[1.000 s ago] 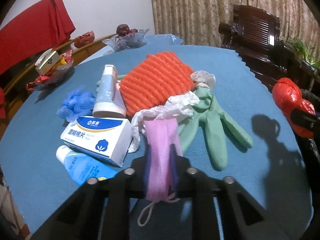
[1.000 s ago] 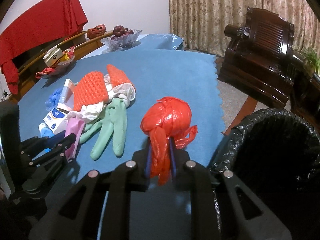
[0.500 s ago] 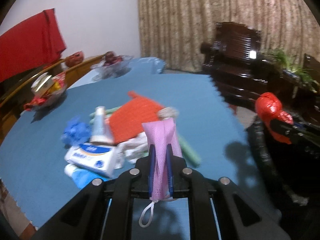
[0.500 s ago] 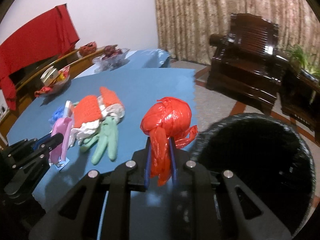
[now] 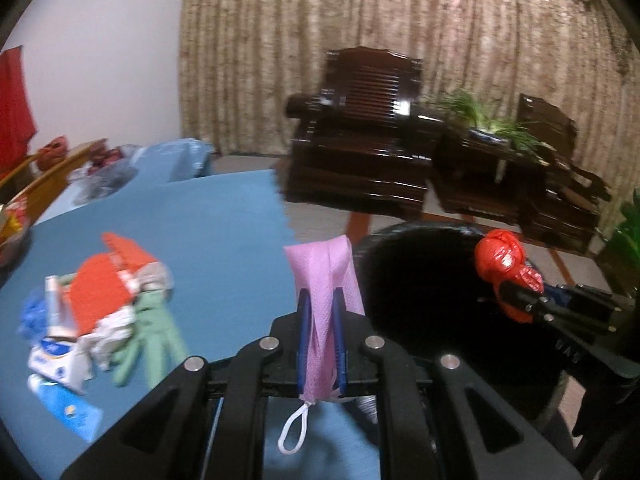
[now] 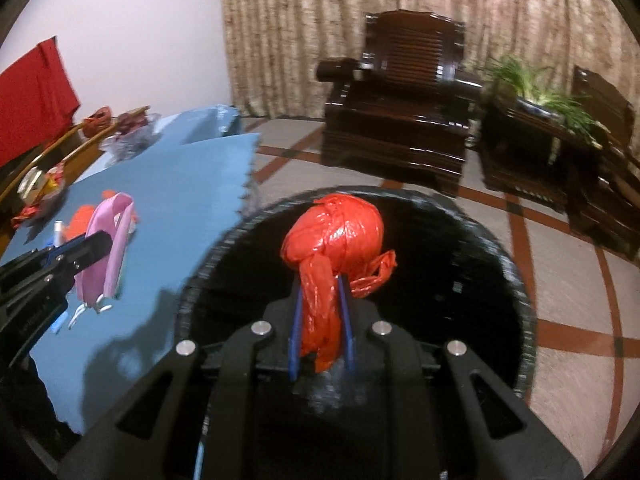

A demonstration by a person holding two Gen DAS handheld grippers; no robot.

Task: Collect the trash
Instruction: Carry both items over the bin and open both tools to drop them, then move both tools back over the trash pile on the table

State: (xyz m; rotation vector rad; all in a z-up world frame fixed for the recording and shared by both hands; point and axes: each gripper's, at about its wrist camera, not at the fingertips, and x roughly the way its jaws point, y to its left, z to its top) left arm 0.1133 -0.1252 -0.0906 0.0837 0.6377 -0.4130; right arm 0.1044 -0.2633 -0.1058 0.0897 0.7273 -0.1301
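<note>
Above the black-lined bin [image 6: 516, 288], the right tool [image 6: 320, 308] is closed on the tail of a knotted red plastic bag [image 6: 334, 236], whose round body stands clear of the blue pads and hangs over the bin's dark opening. To its left, the left tool [image 5: 320, 320] is clamped on a folded pink mesh cloth [image 5: 324, 276]; the cloth stands upright between the pads and a white loop [image 5: 294, 434] dangles from its near end. In the right wrist view this cloth [image 6: 108, 248] sits over the blue-covered bench [image 6: 180, 200], near the bench edge just left of the bin rim. On the bench at left lies the remaining heap of trash, blurred: an orange ribbed piece [image 5: 104, 292], a green glove [image 5: 148, 332], a white and blue box [image 5: 56, 360], a blue tube [image 5: 68, 410] and a blue crumpled item [image 5: 30, 314]. Far across the tiled floor [image 6: 568, 320] stand a dark wooden armchair [image 6: 400, 120] and a low dark table with a green plant [image 6: 544, 96], before a patterned curtain [image 6: 300, 32].
</note>
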